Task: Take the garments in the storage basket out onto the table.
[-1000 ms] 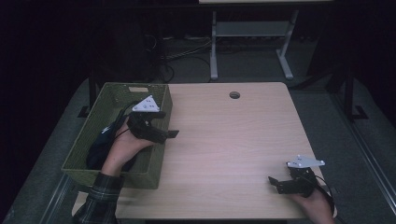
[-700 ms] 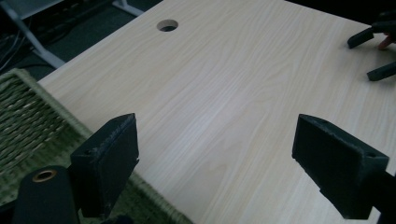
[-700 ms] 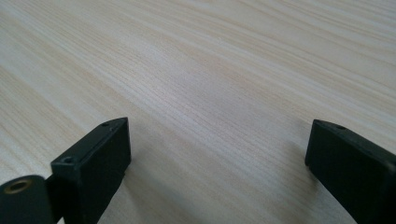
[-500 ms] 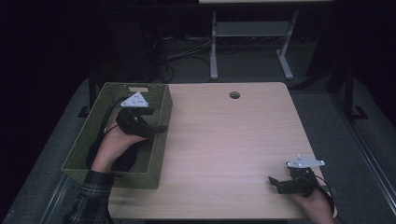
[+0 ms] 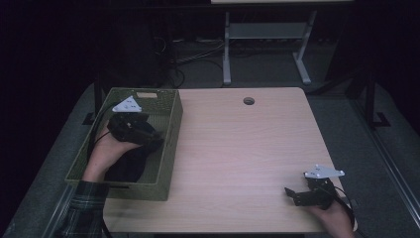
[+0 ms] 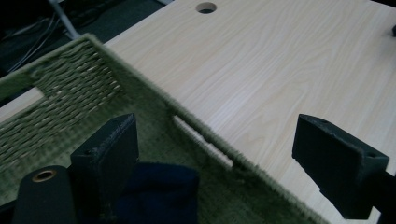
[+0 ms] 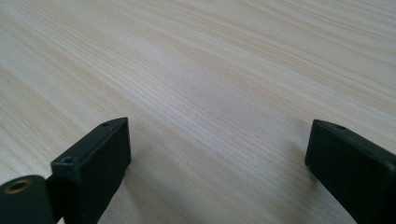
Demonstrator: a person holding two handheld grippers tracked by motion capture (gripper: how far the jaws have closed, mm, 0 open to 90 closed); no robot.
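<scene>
Wooden surface [image 5: 237, 148]: green basket [image 5: 171, 144] at left, dark cloth [image 6: 154, 191] inside; left tongs [image 6: 215, 158] released above it; right tongs [image 7: 219, 158] released, near edge.

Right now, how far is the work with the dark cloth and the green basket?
Done: the dark cloth lies inside the basket. In hand: the left gripper hangs open over the basket's inside, one of its fingers by the cloth, gripping nothing. The right gripper rests open low over the bare table. Left, probably: bringing the left gripper out of the basket.
</scene>
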